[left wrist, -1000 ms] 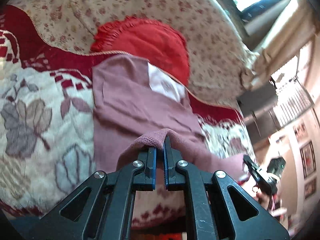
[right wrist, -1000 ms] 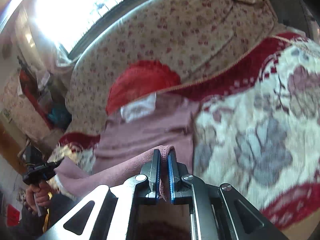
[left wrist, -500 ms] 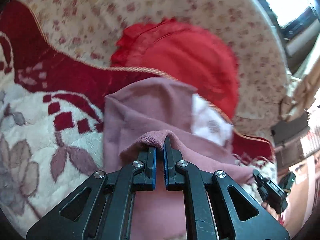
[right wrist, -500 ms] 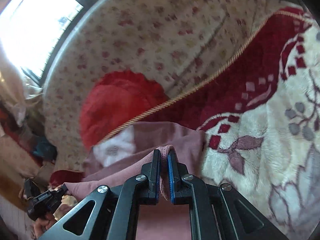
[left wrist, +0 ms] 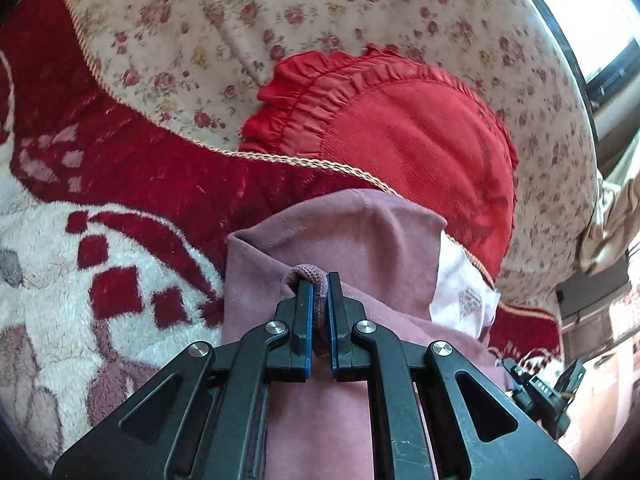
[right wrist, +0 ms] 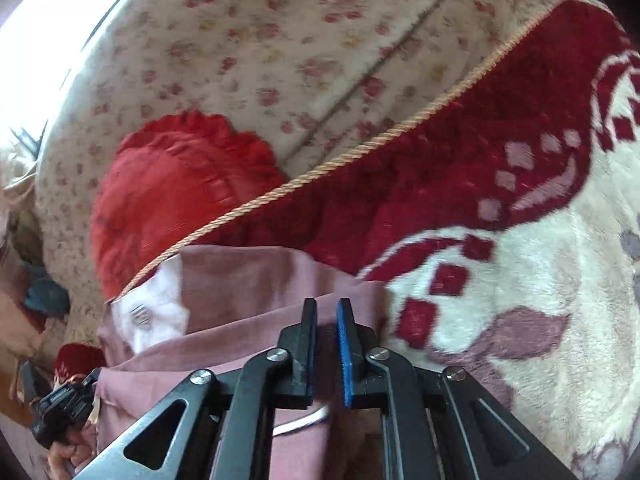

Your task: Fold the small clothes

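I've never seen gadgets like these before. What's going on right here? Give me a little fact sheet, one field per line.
activity: folding a small mauve garment on a bed
left gripper: shut, pinching a hem of the garment
right gripper: jaws apart, nothing between them, poised over the garment's edge
garment detail: white label showing on its inner side
surface: plush red and cream blanket
behind: red frilled cushion against a floral cover
fold state: near edge brought up over the far part
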`<state>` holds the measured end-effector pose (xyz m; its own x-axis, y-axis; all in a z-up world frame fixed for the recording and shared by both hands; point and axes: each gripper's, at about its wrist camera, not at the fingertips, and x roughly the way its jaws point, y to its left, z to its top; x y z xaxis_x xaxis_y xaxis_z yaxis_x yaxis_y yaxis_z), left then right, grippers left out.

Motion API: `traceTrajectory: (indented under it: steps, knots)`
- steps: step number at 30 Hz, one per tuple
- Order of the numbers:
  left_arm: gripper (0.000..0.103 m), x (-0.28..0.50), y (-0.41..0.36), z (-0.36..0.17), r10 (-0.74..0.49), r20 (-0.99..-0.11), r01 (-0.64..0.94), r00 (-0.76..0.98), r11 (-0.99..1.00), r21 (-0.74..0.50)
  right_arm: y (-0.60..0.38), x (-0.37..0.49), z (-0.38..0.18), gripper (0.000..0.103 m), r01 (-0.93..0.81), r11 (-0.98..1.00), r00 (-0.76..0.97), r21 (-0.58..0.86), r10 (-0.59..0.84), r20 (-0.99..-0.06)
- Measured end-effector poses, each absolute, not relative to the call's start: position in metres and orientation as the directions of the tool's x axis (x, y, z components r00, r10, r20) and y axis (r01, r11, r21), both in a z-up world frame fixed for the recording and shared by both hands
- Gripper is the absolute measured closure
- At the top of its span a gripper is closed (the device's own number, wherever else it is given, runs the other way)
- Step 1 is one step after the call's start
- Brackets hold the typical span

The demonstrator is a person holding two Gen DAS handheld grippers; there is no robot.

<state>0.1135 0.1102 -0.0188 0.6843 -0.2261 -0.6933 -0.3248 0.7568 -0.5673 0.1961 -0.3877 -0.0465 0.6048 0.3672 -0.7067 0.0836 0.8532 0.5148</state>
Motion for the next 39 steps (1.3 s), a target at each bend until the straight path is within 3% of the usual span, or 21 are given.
traceTrajectory:
  steps: [4,10,13,15,16,20,22,26,31,33,35,39]
  knots:
    - [0.096,0.106,0.107,-0.005,-0.169,-0.688,-0.313,0.706,0.797,-0.516,-0.413,0.178,-0.030,0.074,0.135,0.834,0.684,0.535,0.312,-0.660]
    - [0.096,0.092,0.096,0.014,-0.039,-0.683,-0.312,0.729,0.870,-0.383,-0.368,0.140,0.013,0.074,-0.223,0.883,0.675,0.413,0.445,-0.588]
    - [0.094,0.101,0.099,0.003,-0.096,-0.713,-0.301,0.694,0.861,-0.409,-0.333,0.123,0.017,0.074,-0.420,0.832,0.584,0.362,0.553,-0.594]
    - [0.086,0.111,0.103,-0.007,-0.178,-0.721,-0.286,0.670,0.834,-0.472,-0.316,0.116,0.009,0.074,-0.483,0.812,0.528,0.327,0.568,-0.631]
    - [0.080,0.113,0.105,-0.010,-0.205,-0.717,-0.283,0.666,0.820,-0.497,-0.308,0.116,0.003,0.074,-0.492,0.819,0.511,0.296,0.547,-0.662]
    - [0.076,0.114,0.118,-0.013,-0.233,-0.699,-0.305,0.676,0.776,-0.553,-0.299,0.130,-0.031,0.074,-0.416,0.878,0.434,0.236,0.420,-0.797]
    - [0.076,0.114,0.126,-0.014,-0.233,-0.701,-0.326,0.674,0.758,-0.565,-0.304,0.134,-0.034,0.075,-0.400,0.875,0.427,0.272,0.441,-0.790]
    - [0.075,0.094,0.140,0.002,-0.112,-0.670,-0.382,0.733,0.748,-0.543,-0.317,0.139,-0.035,0.077,-0.337,0.888,0.441,0.312,0.441,-0.781]
    - [0.074,0.077,0.112,0.023,-0.234,-0.600,-0.194,0.765,0.805,-0.561,-0.338,0.147,-0.030,0.077,-0.207,0.942,0.522,0.265,0.336,-0.784]
    - [0.074,0.082,0.086,0.020,-0.367,-0.622,-0.061,0.691,0.829,-0.557,-0.347,0.147,-0.026,0.077,-0.169,0.948,0.544,0.269,0.317,-0.777]
    - [0.074,0.093,0.052,0.010,-0.454,-0.688,0.053,0.567,0.853,-0.520,-0.343,0.140,-0.015,0.077,-0.239,0.919,0.553,0.314,0.394,-0.734]
    - [0.074,0.103,0.013,-0.009,-0.298,-0.827,0.082,0.476,0.952,-0.296,-0.296,0.129,-0.017,0.076,-0.467,0.838,0.428,0.282,0.493,-0.757]
